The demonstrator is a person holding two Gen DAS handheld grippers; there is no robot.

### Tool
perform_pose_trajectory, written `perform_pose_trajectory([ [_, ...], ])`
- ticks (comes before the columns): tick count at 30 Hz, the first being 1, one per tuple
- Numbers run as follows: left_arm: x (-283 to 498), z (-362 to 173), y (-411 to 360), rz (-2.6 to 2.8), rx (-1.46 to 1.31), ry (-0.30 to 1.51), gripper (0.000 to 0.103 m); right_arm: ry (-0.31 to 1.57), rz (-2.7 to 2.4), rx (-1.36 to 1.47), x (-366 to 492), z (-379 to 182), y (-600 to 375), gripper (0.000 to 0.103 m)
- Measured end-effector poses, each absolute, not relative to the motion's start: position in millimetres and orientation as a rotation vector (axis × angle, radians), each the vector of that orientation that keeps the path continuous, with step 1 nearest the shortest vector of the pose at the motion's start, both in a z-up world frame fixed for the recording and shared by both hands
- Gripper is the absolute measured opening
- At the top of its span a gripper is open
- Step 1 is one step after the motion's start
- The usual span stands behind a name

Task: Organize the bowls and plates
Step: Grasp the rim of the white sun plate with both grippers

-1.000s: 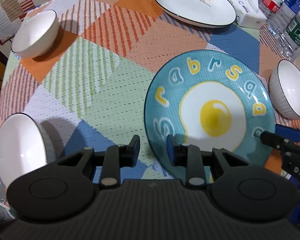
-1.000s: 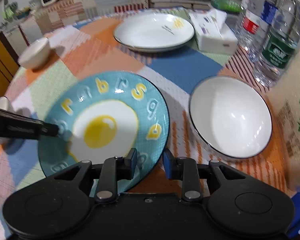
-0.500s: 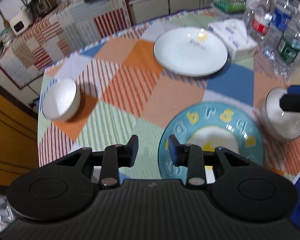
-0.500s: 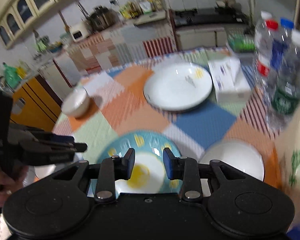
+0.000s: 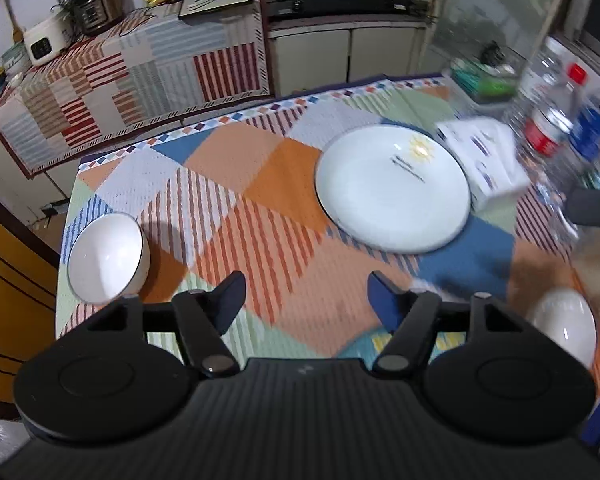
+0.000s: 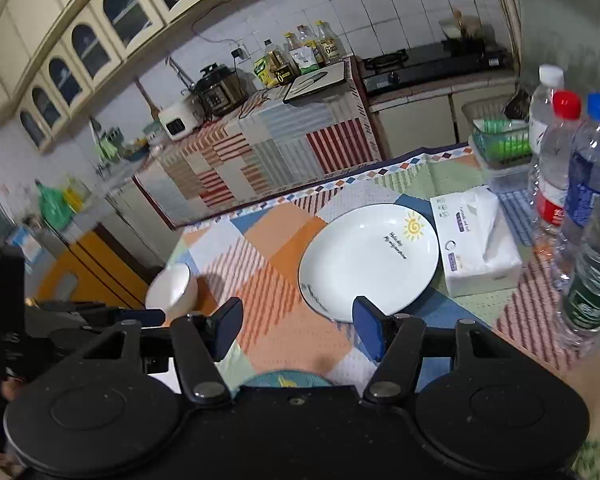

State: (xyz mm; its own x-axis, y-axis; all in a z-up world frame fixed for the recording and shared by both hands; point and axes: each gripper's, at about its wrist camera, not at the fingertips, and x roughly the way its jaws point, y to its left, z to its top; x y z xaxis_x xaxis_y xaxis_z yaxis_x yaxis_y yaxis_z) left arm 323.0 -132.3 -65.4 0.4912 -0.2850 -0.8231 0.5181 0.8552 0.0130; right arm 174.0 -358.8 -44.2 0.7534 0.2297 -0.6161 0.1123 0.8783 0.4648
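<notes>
Ceramic, glazed: every plate and bowl here is judged stiff, slick, breakable and fairly heavy for its size.
Left tool (image 5: 304, 298): jaws opening, spread wide over the patchwork cloth, nothing between them, touching nothing.
Right tool (image 6: 298, 322): jaws opening, spread wide, empty.
Teal plate (image 5: 364, 346): nearest, mostly hidden under the tools; take it by the rim.
Right bowl (image 5: 564, 326): near right on the counter (image 5: 236, 216); pinch its wall at the lip.
Left bowl (image 5: 106, 258): left edge, alone; same grip.
White plate (image 6: 370, 258): far right of centre, just beside the tissue box (image 6: 476, 246); its shallow rim is likely to slip.
</notes>
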Motion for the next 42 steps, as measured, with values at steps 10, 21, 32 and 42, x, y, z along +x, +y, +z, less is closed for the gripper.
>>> perform_pose_trajectory([
  [10,418,-134,-144,-0.396,-0.019,1.105,0.078,0.844,-0.059,0.708,235,-111,-413,0.072],
  [21,431,-185,-142,-0.38,-0.117,1.158,0.076,0.859,-0.15,0.799,267,-192,-410,0.071],
  [32,446,-199,-172,-0.335,-0.13,1.108,0.057,0.826,-0.28,0.887,277,-219,-423,0.037],
  [42,435,-201,-199,-0.452,-0.051,1.099,0.013,0.847,-0.26,0.916,272,-228,-433,0.012],
])
